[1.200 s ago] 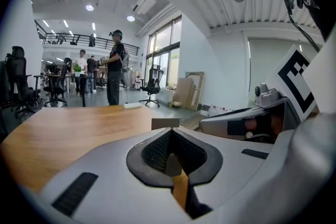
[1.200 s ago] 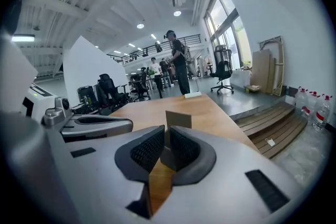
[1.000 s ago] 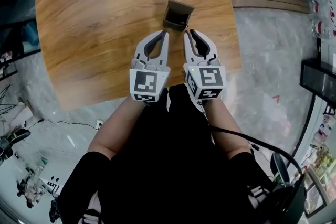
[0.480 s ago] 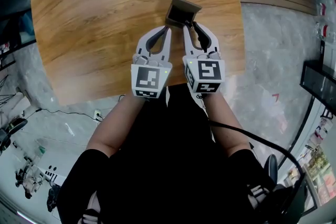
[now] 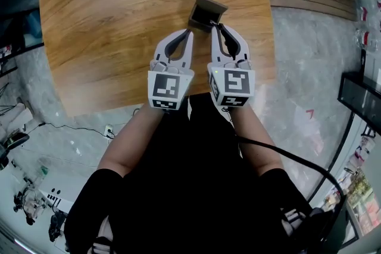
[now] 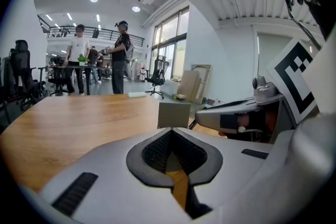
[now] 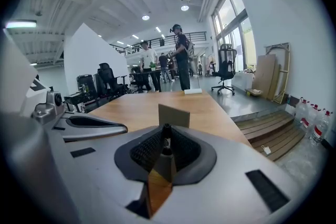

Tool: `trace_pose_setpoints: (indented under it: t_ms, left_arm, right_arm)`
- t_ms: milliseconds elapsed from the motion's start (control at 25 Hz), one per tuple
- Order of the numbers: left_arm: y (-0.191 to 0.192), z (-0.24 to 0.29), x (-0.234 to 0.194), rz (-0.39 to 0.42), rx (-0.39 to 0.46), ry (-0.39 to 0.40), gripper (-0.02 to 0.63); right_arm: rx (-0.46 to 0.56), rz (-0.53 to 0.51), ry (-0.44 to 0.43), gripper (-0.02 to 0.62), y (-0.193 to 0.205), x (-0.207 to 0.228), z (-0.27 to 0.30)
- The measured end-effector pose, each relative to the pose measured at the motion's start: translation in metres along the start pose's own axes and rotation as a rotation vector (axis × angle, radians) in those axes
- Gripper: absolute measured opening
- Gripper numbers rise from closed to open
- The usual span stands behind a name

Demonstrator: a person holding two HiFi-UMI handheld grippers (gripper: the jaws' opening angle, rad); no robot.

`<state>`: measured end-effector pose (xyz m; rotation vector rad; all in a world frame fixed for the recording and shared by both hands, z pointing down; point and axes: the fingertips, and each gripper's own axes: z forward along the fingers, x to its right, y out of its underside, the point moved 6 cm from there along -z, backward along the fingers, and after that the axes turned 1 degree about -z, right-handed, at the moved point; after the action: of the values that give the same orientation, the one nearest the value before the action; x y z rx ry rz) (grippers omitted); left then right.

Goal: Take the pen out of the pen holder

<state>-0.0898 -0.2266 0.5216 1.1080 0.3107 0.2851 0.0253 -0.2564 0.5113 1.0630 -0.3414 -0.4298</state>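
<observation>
Pen: a slim dark pen (image 5: 222,36) lay in the right gripper's jaws; its far end pointed to 11 o'clock, at the mouth of the pen holder; whether that end had cleared the rim could not be told.
Pen holder: a small brown open-topped box (image 5: 208,12) stood on the wooden table (image 5: 107,21), toward its 3 o'clock side; it sat at 12 o'clock from both grippers, just beyond their tips.
Right gripper: the right gripper (image 5: 218,28) was clenched on the pen; in the right gripper view the dark pen (image 7: 166,136) stood pinched where the jaws met, with the pen holder (image 7: 174,115) just behind it at 12 o'clock.
Left gripper: the left gripper (image 5: 189,34) had its jaws pressed together with nothing between them; its tips lay just beside the holder's near corner, which was at 1 o'clock from them; contact could not be made out; in the left gripper view the pen holder (image 6: 174,115) showed straight ahead.
Handling: the pen was judged light, stiff and smooth-barrelled, so likely to slip or swivel in a loose pinch; the upper barrel, crosswise between the jaws, looked the best hold.
Next move: a draw along the pen's own axis seemed called for; a sideways pull could tip the holder, which looked light.
</observation>
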Motion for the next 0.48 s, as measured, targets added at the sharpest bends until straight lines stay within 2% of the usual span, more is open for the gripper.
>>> trace_pose_setpoints:
  t_ms: [480]
  left_arm:
    - [-0.063, -0.055, 0.023, 0.04, 0.124, -0.006, 0.0]
  right_arm:
    - [0.123, -0.049, 0.013, 0.041, -0.067, -0.016, -0.082]
